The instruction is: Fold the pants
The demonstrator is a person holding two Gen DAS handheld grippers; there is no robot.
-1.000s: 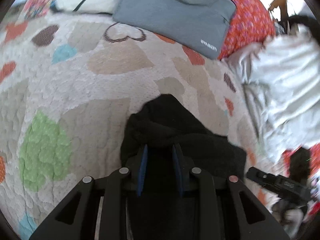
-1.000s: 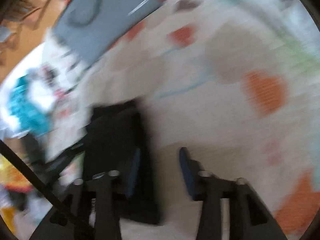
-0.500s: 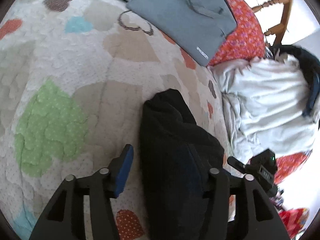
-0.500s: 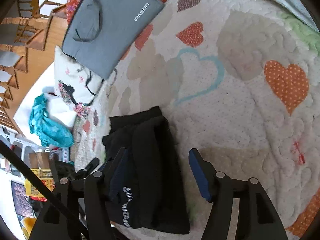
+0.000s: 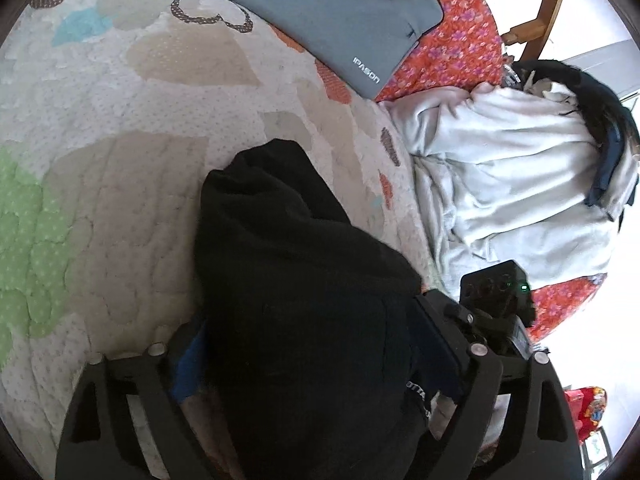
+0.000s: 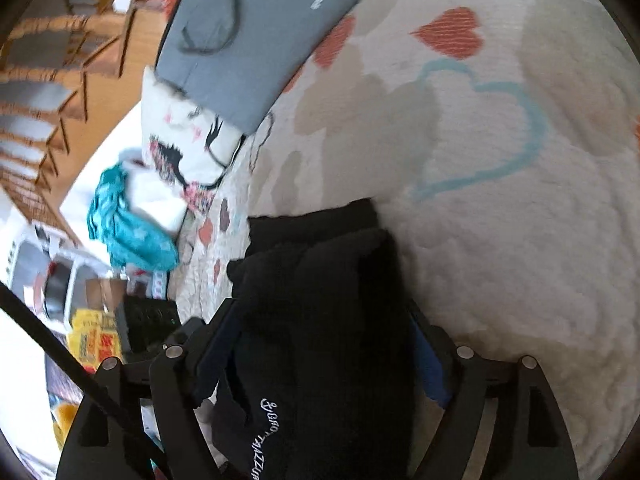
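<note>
Left wrist view: the left gripper (image 5: 304,364) has just been opening its jaws. They stand wide apart, one on each side of the folded black pants (image 5: 296,280), and do not seem to squeeze them. The pants lie on the heart quilt (image 5: 132,168), near its edge by a white blanket (image 5: 512,176).

Right wrist view: the right gripper (image 6: 320,356) has been opening too, with the pants (image 6: 328,288) between its jaws. A grey laptop bag (image 6: 256,28) lies at the far edge. The fold looks nearly done. Next, both grippers should pull back without dragging the cloth.
</note>
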